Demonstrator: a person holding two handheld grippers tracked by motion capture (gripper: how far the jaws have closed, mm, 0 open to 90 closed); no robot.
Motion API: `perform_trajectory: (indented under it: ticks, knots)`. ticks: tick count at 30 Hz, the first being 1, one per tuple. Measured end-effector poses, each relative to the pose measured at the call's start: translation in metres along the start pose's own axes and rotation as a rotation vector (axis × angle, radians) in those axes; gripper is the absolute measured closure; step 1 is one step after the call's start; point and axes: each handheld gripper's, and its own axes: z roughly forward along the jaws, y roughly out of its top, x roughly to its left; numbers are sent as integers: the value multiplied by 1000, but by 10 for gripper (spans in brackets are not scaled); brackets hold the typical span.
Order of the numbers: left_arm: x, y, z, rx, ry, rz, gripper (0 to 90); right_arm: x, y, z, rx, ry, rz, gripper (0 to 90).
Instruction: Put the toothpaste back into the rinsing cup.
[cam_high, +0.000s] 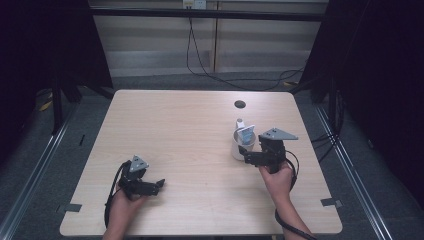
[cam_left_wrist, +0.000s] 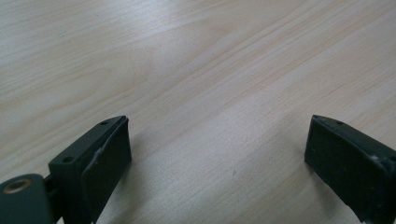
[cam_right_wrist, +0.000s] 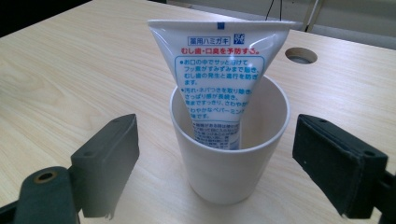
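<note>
Progress looks close to the end of a put-away job, or at the very start of a take-out one; the pictures cannot settle which. Nearest, at the near left of the wooden table (cam_high: 190, 120), the left gripper (cam_high: 161, 183) lies low over bare wood, its jaws spread wide with nothing between them, as the left gripper view confirms. It seems idle for now.

Farther in, on the right side, the right gripper (cam_right_wrist: 215, 154) faces a white cup (cam_right_wrist: 229, 154). Its jaws stand spread on either side of the cup, apart from its wall, so nothing is gripped. The cup stands upright and holds one thing: a white-and-blue toothpaste tube (cam_right_wrist: 223, 74), standing on end inside it, leaning on the far rim, its flat crimped end well above the rim. I see nothing else in the cup.

Beyond it, a round cable hole (cam_high: 240, 104) sits near the far edge.
</note>
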Motion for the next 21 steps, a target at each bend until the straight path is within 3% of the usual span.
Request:
perform_trajectory:
  ticks: [21]
  knots:
    - [0,0,0,-1,-1,0,68,-6,-8,-19,19,15,-23,139]
